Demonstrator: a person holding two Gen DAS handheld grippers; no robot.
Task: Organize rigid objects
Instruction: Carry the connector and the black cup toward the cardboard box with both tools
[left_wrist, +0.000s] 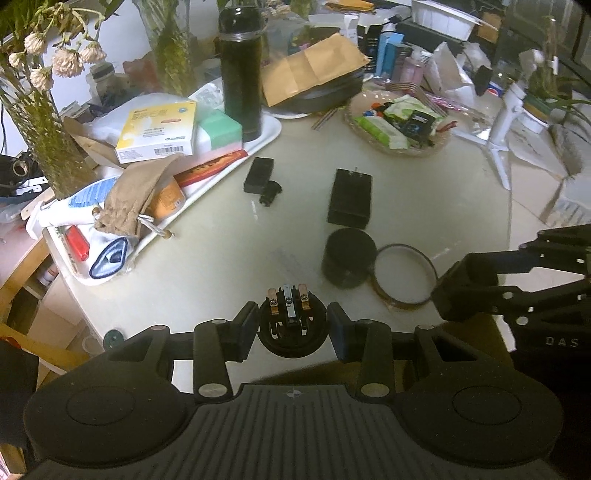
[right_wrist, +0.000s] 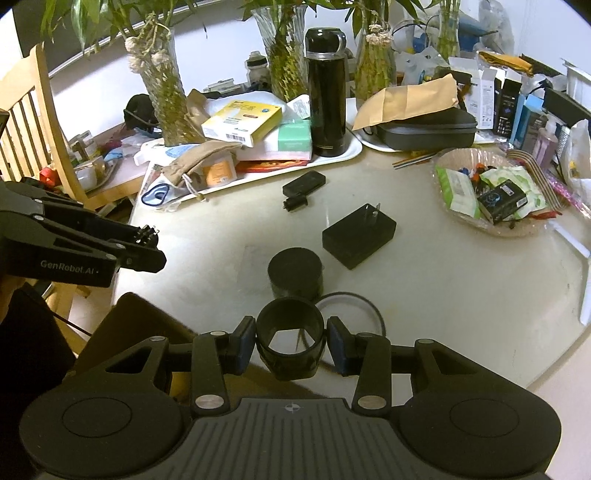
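My left gripper (left_wrist: 292, 325) is shut on a round black plug adapter (left_wrist: 291, 332) with metal prongs pointing forward, held at the table's near edge. My right gripper (right_wrist: 290, 341) is shut on an open black ring-shaped sleeve (right_wrist: 290, 336). On the table ahead lie a black cylinder (left_wrist: 347, 256) (right_wrist: 294, 271), a tape ring (left_wrist: 402, 273) (right_wrist: 354, 301), a black charger block with prongs (left_wrist: 351, 197) (right_wrist: 358, 236), a small black box (left_wrist: 259, 174) (right_wrist: 303, 183) and a tiny black connector (left_wrist: 269, 192) (right_wrist: 294, 203).
A white tray (left_wrist: 236, 162) at the left holds a black flask (left_wrist: 240, 74), boxes and a cloth pouch (left_wrist: 133, 199). A basket (left_wrist: 400, 147) of packets stands at the right. Vases with plants and a black case (right_wrist: 424, 129) line the back. A wooden chair (right_wrist: 29, 122) stands left.
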